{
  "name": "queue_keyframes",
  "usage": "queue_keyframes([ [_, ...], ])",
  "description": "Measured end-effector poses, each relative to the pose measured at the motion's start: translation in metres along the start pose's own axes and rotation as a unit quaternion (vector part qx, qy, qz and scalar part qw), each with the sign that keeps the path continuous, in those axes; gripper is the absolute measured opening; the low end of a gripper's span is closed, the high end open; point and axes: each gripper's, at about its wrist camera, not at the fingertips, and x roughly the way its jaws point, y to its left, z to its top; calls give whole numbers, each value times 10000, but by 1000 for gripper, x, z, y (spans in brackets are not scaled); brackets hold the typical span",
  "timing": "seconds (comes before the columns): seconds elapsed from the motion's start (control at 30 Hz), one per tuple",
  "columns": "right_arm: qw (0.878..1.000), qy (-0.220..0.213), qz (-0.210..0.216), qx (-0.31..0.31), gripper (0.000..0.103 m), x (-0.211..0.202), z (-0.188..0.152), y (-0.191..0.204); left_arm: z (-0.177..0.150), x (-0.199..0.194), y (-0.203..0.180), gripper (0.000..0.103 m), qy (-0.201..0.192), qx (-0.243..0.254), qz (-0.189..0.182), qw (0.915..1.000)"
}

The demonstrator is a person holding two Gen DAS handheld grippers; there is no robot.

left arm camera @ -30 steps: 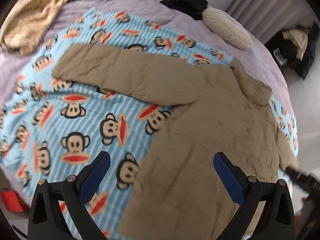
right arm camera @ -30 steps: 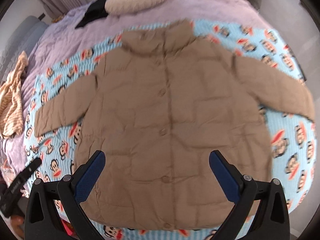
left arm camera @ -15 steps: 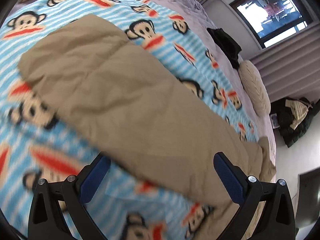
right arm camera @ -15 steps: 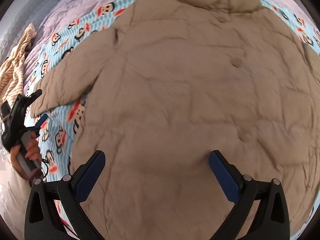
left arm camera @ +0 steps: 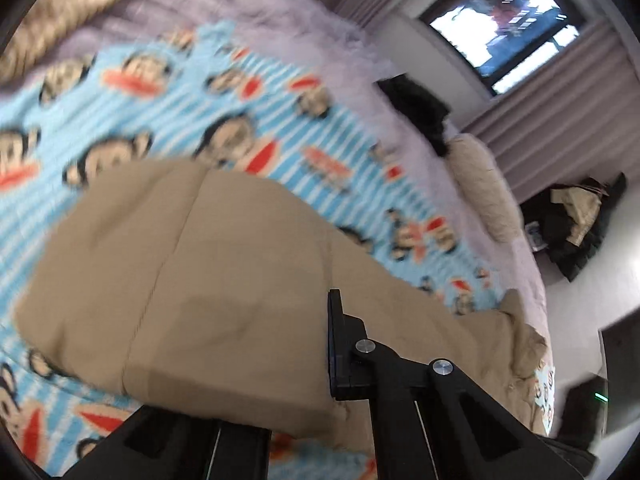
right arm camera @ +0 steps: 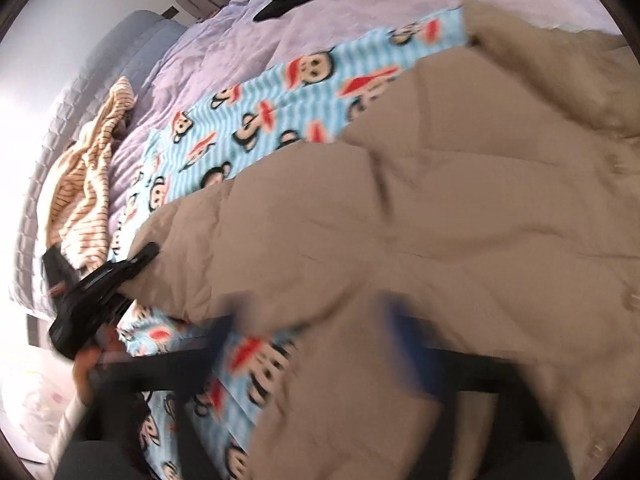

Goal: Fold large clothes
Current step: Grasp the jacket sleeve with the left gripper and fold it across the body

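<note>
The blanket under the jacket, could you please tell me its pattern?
Light blue and white stripes with cartoon monkey faces, clearest in the right wrist view.

Monkey-print blanket (left arm camera: pixel 248 92), black garment (left arm camera: pixel 420 108), cushion (left arm camera: pixel 484 188)

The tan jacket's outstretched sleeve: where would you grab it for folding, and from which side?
Grip the cuff end, coming from the open blanket beyond it. The sleeve lies flat and straight out from the jacket body, so its free tip should lift easily and swing across. The left tool is shut on that cuff.
</note>
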Motion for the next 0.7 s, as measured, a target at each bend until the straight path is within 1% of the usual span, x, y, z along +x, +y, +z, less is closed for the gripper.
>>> queue_keyframes([
  [0.03,9999,124,90,66,9,12,3,1,2,-9,-10,6,-83,142,-84,9998],
  [0.1,9992,260,247,183,9,36,3,2,4,-25,-31,6,-174,423,-284,9986],
  [0.13,9987,320,302,239,8,48,2,2,5,-29,-39,6,-175,523,-380,9978],
  [0.2,9969,378,447,528,8,65,0,-1,2,-31,-68,6,-110,893,-574,9943],
  [0.23,9961,407,471,633,7,73,0,-3,-3,-30,-85,6,-56,1136,-652,9914],
  [0.27,9961,419,443,644,4,79,-1,-2,-7,-27,-102,6,-6,1344,-729,9882],
  [0.3,9963,443,419,611,4,84,-2,-1,-13,-25,-123,6,42,1572,-847,9839],
  [0.37,9958,540,535,507,4,84,-4,1,-24,-21,-155,6,105,1834,-1053,9773],
  [0.43,9942,632,729,483,4,72,-6,-4,-38,-14,-194,6,155,2099,-1229,9698],
  [0.5,9937,568,816,507,4,49,-11,-18,-54,-4,-231,6,225,2362,-1275,9630],
  [0.53,9945,440,788,534,4,27,-15,-31,-65,3,-252,6,304,2485,-1318,9591],
  [0.6,9964,190,572,593,4,-11,-24,-60,-90,17,-289,6,475,2796,-1375,9490],
  [0.63,9970,69,416,643,5,-31,-29,-76,-108,27,-309,6,531,3000,-1303,9435],
  [0.67,9972,-76,155,724,5,-57,-37,-100,-125,36,-324,6,582,3169,-1239,9385],
  [0.7,9967,-155,-46,795,6,-73,-42,-117,-145,48,-339,6,646,3396,-1134,9315],
])
